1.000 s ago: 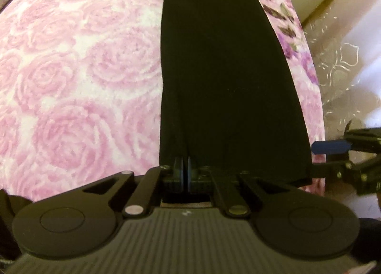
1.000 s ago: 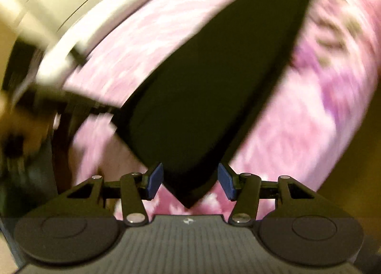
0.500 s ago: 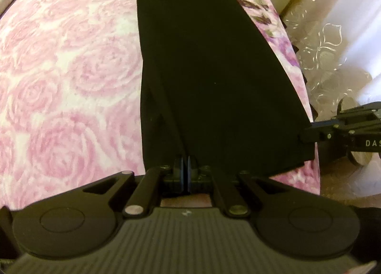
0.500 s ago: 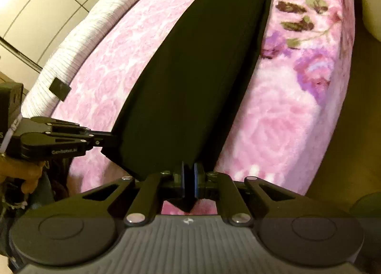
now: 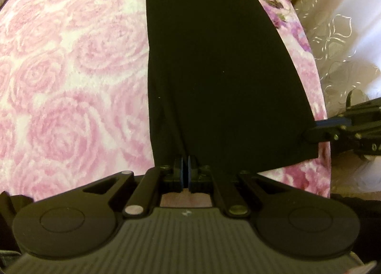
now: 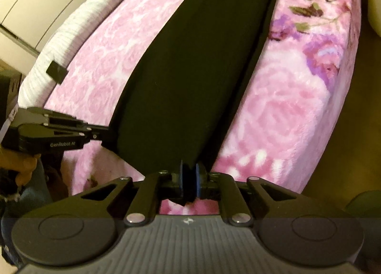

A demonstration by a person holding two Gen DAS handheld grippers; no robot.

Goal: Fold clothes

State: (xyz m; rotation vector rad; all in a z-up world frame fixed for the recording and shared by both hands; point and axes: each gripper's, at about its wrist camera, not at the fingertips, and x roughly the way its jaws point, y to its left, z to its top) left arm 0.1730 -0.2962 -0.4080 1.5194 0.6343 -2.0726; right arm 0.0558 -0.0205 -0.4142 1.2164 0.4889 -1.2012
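Note:
A long black garment point(image 5: 214, 71) lies stretched along a bed covered by a pink rose blanket point(image 5: 71, 71). My left gripper point(image 5: 185, 174) is shut on the near left corner of the garment's end, and its jaws are starting to part with the cloth still between them. In the right wrist view the same garment point(image 6: 190, 71) runs away up the bed. My right gripper point(image 6: 189, 181) pinches the near right corner; its jaws are opening a little and a tip of cloth pokes out below the pads. Each view shows the other gripper at the opposite corner: right gripper point(image 5: 309, 131), left gripper point(image 6: 104, 134).
The blanket's point(image 6: 285, 119) right edge drops to a brown floor. White quilted bedding point(image 6: 59, 43) borders the far left side, below a tiled wall. A lace curtain point(image 5: 338, 59) hangs to the right of the bed. A person's hand point(image 6: 23, 166) holds the left gripper.
My right gripper, wide open around the garment's corner a second ago, has closed on it. The left gripper has kept its hold and barely moved.

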